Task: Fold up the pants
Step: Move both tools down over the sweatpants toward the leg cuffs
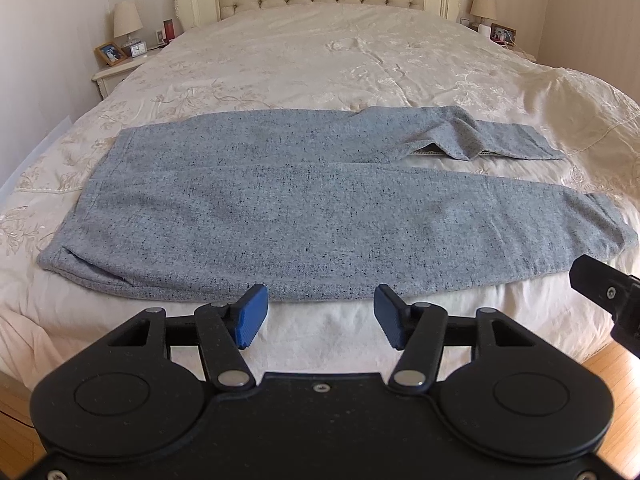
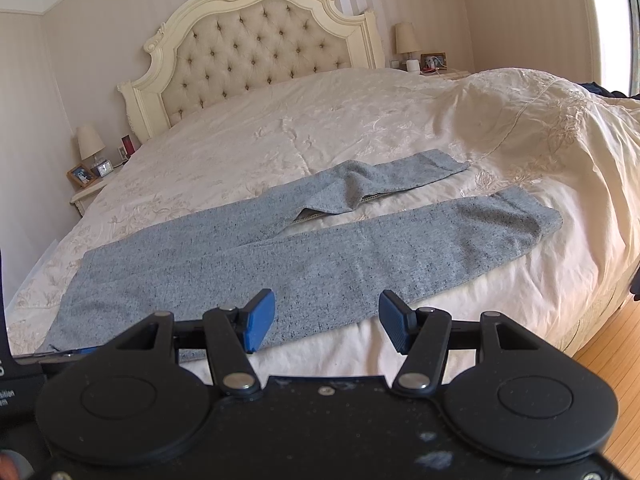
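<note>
Your left claw (image 1: 320,316) is open, with nothing between its blue pads (image 1: 252,316). Your right claw (image 2: 326,322) is open too and holds nothing. Both hang just over the near edge of the bed (image 1: 320,52).

The pants (image 1: 280,216) lie flat across the bed, waist to the left and legs to the right. There is one pair, with two legs. The near leg is smooth. The far leg has a bump where the cloth is flipped over, so a bit of the inside shows there.

Some things are hard to see. From your right claw, the waist end is partly hidden behind the claw's black body. From your left claw, only a black corner of the right claw shows at the right edge. The small things on the side tables are too tiny to tell well.

You can count one headboard (image 2: 256,56), two lamps (image 1: 127,20), one on each side of the bed, and two picture frames (image 1: 109,53), one by each lamp. A little clock (image 1: 138,49) sits by the left lamp.
</note>
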Demonstrator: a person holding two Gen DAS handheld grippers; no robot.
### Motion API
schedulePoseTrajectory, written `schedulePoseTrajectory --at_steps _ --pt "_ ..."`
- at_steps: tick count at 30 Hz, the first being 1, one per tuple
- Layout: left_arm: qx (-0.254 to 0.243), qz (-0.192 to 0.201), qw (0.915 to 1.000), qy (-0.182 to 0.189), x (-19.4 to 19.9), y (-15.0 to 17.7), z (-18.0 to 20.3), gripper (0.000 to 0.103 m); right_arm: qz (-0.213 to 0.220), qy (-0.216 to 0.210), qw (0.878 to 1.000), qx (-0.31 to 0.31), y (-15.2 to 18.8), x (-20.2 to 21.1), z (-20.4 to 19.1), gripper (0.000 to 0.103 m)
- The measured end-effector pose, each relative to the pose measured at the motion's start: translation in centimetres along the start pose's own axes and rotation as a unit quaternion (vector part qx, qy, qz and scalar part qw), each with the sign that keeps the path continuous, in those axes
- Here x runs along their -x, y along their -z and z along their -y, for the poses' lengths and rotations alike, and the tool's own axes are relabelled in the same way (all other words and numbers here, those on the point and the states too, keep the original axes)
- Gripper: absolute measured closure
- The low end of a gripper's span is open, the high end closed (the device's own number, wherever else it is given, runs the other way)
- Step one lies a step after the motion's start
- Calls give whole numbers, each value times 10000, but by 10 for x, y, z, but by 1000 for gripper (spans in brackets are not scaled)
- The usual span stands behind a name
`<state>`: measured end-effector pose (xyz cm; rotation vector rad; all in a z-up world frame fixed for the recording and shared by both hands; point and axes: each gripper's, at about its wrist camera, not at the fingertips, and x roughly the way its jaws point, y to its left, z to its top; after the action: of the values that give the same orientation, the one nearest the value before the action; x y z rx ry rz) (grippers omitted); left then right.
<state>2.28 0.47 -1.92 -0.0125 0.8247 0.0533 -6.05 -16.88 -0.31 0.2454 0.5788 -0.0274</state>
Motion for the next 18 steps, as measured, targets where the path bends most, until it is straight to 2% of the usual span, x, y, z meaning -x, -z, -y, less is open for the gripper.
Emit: schedulePoseTrajectory --at_steps 4,8,10,14,18 --pt "-77 -198 9996 162 -12 -15 -6 41 -112 71 9999 39 -2 -7 0 42" --pt "-6 -347 9992 223 -30 -44 -19 41 -462 55 9989 92 -9 -28 0 42" --pt "67 -285 9995 97 -39 -61 -26 41 -688 54 9976 45 -14 -43 3 42" --pt "222 99 9993 -295 -57 -97 -39 41 -976 126 9951 -81 -31 -72 11 42" --pt "499 165 9973 -514 -83 -136 -49 41 -990 402 9943 37 -59 -96 16 42"
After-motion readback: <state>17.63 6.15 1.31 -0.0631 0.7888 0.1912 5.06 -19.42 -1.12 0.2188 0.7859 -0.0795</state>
